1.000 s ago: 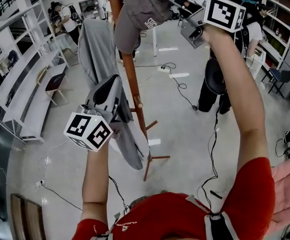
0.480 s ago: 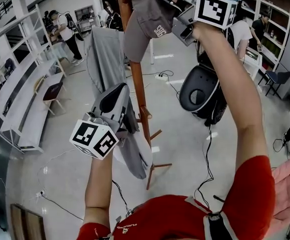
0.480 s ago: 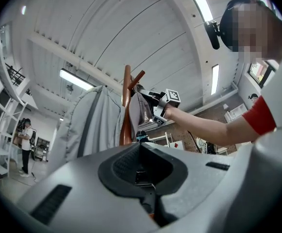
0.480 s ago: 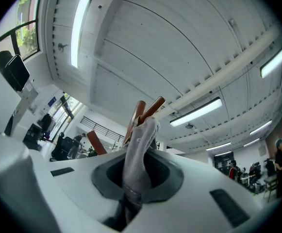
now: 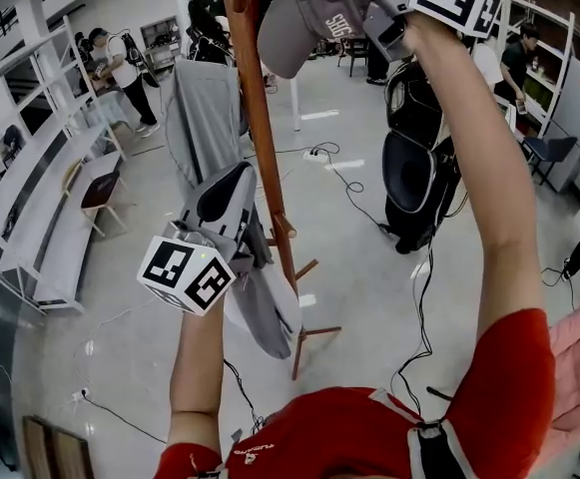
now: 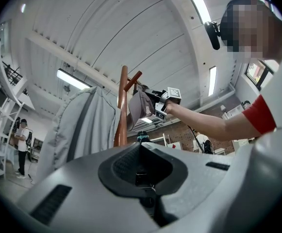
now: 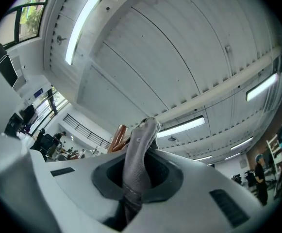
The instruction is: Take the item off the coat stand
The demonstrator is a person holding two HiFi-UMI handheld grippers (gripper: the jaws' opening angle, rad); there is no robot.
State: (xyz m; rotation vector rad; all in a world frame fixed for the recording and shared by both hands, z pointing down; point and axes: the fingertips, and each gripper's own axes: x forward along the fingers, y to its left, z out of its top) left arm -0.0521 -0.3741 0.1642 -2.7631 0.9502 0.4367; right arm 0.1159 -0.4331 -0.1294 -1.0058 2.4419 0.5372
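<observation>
The right arm (image 5: 489, 198) was raised overhead, with the right gripper (image 7: 138, 164) clamped shut on the cap (image 5: 309, 18), while the left arm (image 5: 195, 367) was held lower, with the left gripper (image 6: 141, 149) closed and empty.

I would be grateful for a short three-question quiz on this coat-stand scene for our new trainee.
1. True or false: the right gripper is shut on the grey cap.
2. What else hangs on the wooden coat stand? A) a grey garment B) a red scarf C) a black umbrella
3. Fill in: the left gripper has ____ between its fingers.

Key: 1 true; 2 A; 3 nothing.
</observation>
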